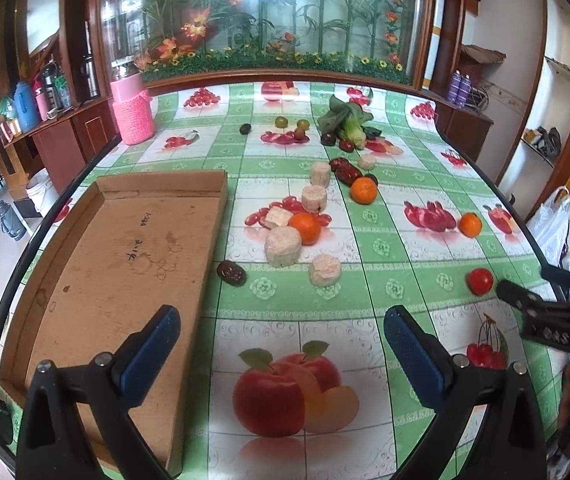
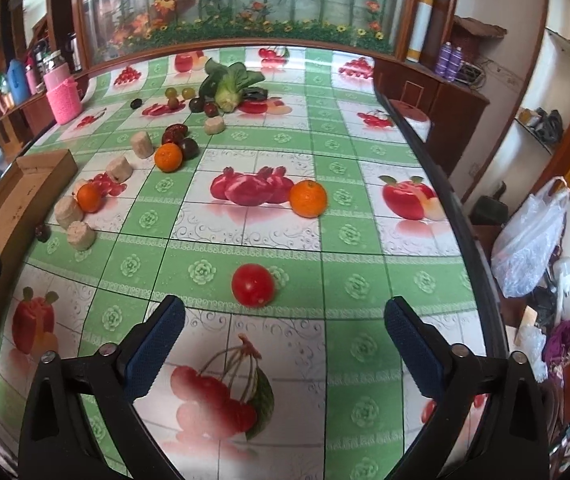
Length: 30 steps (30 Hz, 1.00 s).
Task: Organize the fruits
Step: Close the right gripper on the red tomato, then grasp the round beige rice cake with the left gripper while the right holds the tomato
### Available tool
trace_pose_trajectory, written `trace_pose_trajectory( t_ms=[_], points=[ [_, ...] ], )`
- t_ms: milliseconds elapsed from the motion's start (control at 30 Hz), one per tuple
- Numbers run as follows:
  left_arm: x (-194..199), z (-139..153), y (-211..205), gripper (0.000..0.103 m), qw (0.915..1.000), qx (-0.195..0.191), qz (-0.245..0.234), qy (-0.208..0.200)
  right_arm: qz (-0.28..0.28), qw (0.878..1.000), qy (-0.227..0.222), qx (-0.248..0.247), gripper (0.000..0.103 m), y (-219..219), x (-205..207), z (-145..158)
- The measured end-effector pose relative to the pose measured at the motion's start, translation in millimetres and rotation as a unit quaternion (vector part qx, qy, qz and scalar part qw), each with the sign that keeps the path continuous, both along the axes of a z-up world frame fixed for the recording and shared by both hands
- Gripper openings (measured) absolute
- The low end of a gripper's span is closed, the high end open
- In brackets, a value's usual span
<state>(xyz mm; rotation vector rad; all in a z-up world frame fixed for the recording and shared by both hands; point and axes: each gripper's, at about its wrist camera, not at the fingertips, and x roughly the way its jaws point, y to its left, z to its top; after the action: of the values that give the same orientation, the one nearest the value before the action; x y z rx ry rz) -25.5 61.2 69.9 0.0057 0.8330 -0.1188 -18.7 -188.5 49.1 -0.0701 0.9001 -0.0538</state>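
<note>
Right gripper hovered low over the fruit-print tablecloth, blue-padded jaws spread wide, nothing between them. Just beyond the fingertips, between their lines, sat a red tomato, not touched. Left gripper likewise stood wide apart and empty, its left finger over the near part of a shallow cardboard tray lying at the table's left side. In the left wrist view the right gripper showed at the right edge, tip near the same tomato. Farther out: a dark date beside the tray's right wall, pale corn-cob sections scattered mid-table, one touching a mandarin. A second mandarin lay alone to the right, a third farther left against a dark plum. At the far end, a leafy green vegetable with small grapes near it, and a pink knit-covered jar far left.
</note>
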Motion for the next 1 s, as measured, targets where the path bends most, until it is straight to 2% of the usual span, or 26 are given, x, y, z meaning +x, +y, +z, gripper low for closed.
trace_pose_trajectory(
  t_ms=[167, 300, 367, 433, 500, 567, 733, 800, 900, 967, 1000],
  points=[
    [0.6, -6.6, -0.7, 0.103, 0.9999, 0.007, -0.010, 0.010, 0.030, 0.999, 0.035, -0.003, 0.058, 7.5, 22.1, -21.1],
    [10.1, -7.8, -2.5, 0.103, 0.9995, -0.009, -0.019, 0.024, 0.050, 0.997, 0.052, 0.002, 0.050, 12.6, 31.3, -33.2],
    [17.4, -9.0, -8.2, 0.103, 0.9990, -0.017, -0.026, 0.031, 0.060, 0.997, 0.057, 0.007, 0.035, 13.2, 34.2, -37.1],
    [25.6, -11.0, -15.4, 0.103, 0.9986, -0.020, -0.032, 0.037, 0.069, 0.996, 0.058, 0.019, 0.030, 11.4, 35.6, -39.7],
    [36.3, -15.2, -23.7, 0.098, 0.9979, -0.026, -0.038, 0.046, 0.075, 0.995, 0.056, 0.027, 0.029, 10.2, 36.8, -39.9],
    [49.0, -22.2, -30.4, 0.082, 0.9961, -0.041, -0.042, 0.066, 0.079, 0.995, 0.054, 0.027, 0.029, 10.1, 37.5, -39.7],
    [67.9, -44.1, -38.9, 0.064, 0.9904, -0.073, -0.031, 0.113, 0.084, 0.995, 0.051, 0.035, 0.029, 8.1, 37.1, -39.7],
    [71.8, -48.7, -41.0, 0.060, 0.9900, -0.073, -0.027, 0.118, 0.088, 0.994, 0.050, 0.038, 0.029, 7.3, 36.4, -39.7],
    [78.1, -54.4, -41.3, 0.044, 0.9889, -0.079, -0.023, 0.123, 0.092, 0.994, 0.048, 0.041, 0.029, 6.3, 35.9, -39.7],
    [80.4, -55.6, -39.4, 0.028, 0.9885, -0.087, -0.023, 0.122, 0.095, 0.993, 0.047, 0.042, 0.029, 6.2, 35.2, -39.8],
    [81.7, -56.2, -38.8, 0.027, 0.9878, -0.091, -0.023, 0.124, 0.097, 0.993, 0.046, 0.043, 0.029, 6.5, 35.2, -39.9]
  ],
)
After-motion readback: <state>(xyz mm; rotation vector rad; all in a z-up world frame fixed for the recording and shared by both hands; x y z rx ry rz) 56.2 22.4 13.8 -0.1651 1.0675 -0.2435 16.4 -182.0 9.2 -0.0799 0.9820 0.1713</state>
